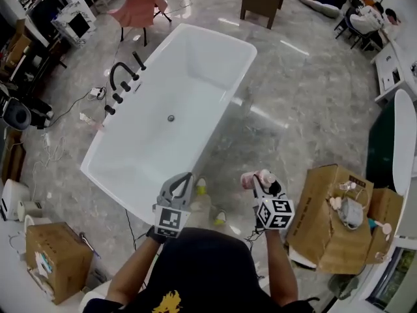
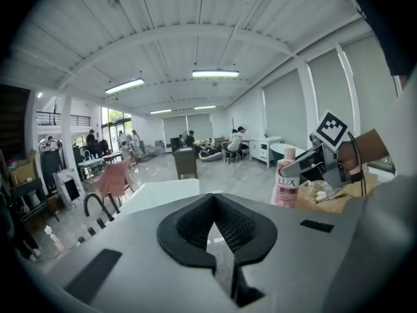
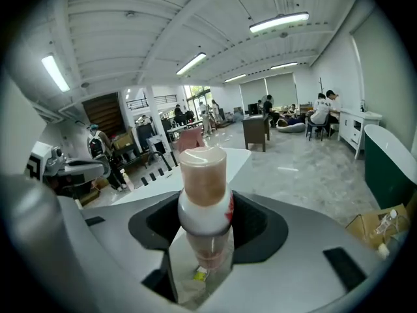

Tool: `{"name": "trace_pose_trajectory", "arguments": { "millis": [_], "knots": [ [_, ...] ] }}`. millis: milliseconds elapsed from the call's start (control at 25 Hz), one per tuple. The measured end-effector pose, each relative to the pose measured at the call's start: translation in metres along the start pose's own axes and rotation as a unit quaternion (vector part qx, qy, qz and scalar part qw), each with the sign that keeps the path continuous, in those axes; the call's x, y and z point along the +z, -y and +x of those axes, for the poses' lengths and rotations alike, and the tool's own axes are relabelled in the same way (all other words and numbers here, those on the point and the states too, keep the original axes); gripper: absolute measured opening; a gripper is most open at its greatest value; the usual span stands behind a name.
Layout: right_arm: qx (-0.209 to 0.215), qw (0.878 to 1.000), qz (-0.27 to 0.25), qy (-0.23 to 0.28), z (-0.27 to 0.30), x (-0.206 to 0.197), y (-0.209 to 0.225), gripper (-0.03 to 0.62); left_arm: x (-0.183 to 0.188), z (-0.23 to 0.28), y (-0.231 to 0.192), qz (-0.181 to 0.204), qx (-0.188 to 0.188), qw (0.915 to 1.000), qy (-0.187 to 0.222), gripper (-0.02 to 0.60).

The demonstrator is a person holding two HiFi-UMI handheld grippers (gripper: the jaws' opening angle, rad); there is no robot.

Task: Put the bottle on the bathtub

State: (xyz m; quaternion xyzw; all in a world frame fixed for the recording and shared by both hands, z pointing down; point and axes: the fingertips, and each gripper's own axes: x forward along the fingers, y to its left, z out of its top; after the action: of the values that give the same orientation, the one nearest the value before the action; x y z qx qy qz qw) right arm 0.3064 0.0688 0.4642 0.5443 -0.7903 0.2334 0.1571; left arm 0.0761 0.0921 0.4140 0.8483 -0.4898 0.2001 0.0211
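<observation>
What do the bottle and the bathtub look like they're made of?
The bottle is probably plastic: smooth, lightly glossy, with a pink cap over a white shoulder. The bathtub is glossy white, acrylic or glazed ceramic, and I can't tell which; its walls are seamless and evenly bright.

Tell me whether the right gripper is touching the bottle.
Touching. The right gripper view shows the bottle standing between the jaws of the right gripper, with both pads pressed against its sides.
</observation>
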Motion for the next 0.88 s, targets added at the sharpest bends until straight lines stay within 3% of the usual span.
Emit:
{"name": "trace_pose_trajectory", "arguments": {
  "millis": [200,440,680,880],
  "knots": [
    [-0.021,0.999,0.034,-0.020,0.082,0.037,0.001,0.212,-0.007,0.055,-0.060,-0.023,-0.009,0.9996,0.011,0.017],
    [-0.092,0.992,0.064,-0.064,0.194,0.059,0.001,0.212,-0.017,0.137,-0.120,-0.040,-0.042,0.9979,0.029,0.017],
    [-0.165,0.976,0.130,-0.061,0.310,0.052,0.006,0.212,-0.053,0.220,-0.173,-0.022,-0.037,0.9986,0.030,0.017],
    [-0.232,0.956,0.178,-0.037,0.377,0.031,0.029,0.212,-0.084,0.279,-0.187,-0.024,-0.041,0.9985,0.028,0.017]
  ]
}}
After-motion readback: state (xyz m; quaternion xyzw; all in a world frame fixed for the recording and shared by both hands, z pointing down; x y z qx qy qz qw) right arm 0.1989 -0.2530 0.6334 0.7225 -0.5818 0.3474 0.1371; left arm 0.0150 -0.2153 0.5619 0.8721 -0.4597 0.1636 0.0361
